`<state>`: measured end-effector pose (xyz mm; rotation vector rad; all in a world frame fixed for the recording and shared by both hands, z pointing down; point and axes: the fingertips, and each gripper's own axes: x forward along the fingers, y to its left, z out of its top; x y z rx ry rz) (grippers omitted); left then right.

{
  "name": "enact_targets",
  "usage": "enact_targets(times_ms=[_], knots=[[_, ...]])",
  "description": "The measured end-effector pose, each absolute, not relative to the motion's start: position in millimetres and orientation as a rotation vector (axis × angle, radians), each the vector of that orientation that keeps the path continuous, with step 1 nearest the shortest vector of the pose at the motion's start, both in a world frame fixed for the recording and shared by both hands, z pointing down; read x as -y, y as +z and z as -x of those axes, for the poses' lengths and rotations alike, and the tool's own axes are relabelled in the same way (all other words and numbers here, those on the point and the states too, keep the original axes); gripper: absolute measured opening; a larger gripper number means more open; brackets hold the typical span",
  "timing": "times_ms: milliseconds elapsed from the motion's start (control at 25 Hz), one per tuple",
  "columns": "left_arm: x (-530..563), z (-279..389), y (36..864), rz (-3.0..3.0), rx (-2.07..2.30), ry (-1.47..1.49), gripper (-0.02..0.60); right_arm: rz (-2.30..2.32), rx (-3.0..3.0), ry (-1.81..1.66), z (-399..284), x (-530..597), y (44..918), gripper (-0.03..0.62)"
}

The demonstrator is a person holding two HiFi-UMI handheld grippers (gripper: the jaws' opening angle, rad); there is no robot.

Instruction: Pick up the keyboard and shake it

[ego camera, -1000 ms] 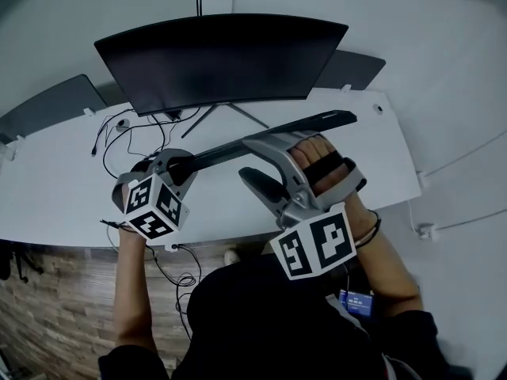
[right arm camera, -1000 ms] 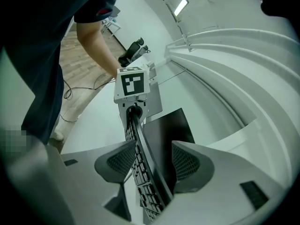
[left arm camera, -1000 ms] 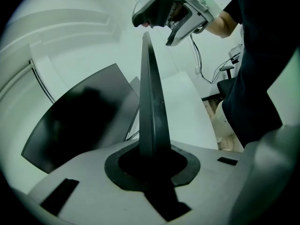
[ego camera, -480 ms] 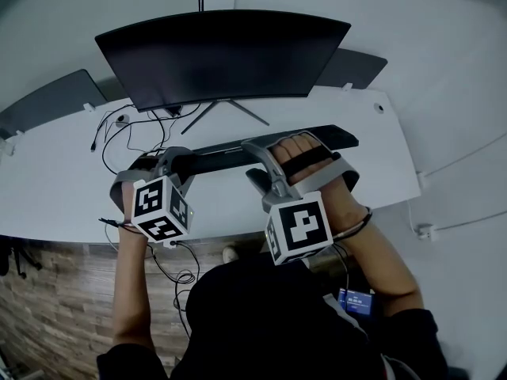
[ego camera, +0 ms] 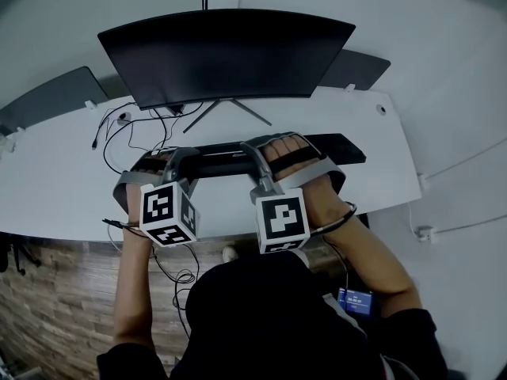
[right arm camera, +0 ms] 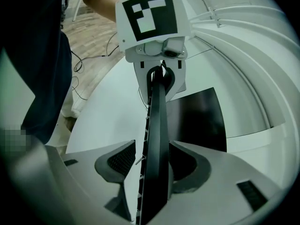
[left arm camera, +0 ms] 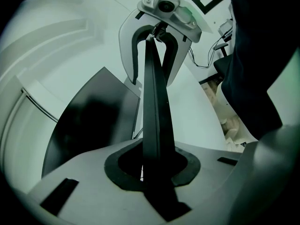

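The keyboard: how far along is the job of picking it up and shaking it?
Done: the slim black keyboard is clamped by the left gripper near one end and the right gripper nearer the middle. In hand: it looks lifted off the white desk. Left: the shaking, which one moment cannot show.

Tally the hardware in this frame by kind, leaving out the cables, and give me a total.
keyboard: 1
monitor: 1
grippers: 2, left gripper and right gripper, each shut on the keyboard
desk: 1
dark panels: 2
Total: 7
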<state>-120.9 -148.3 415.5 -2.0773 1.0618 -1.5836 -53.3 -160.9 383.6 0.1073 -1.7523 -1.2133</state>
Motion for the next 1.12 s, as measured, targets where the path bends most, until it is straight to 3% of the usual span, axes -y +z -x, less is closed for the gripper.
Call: enact_targets(times_ms=[240,320,360,1040,1120], knots=[[149,124,418,2.03,-1.052,-1.627,0.088,-0.118,1.728,-1.209,53,165,397,0.216],[149,125,419,2.022,-1.053,-1.63,0.089,-0.135,1.721,-1.231,54,166,398,0.128],[149,125,419,2.019,-1.055,-1.631,0.089,-0.14,1.716,-1.242,54,167,398,0.12],[155,130,413,1.88,-1.052,-1.637,0.097,-0.205,1.781,-1.147,57,172,396,0.077],[156,130,412,1.868,-1.058,-1.621,0.121,-0.206,1.784,-1.136,57,173,396,0.077]])
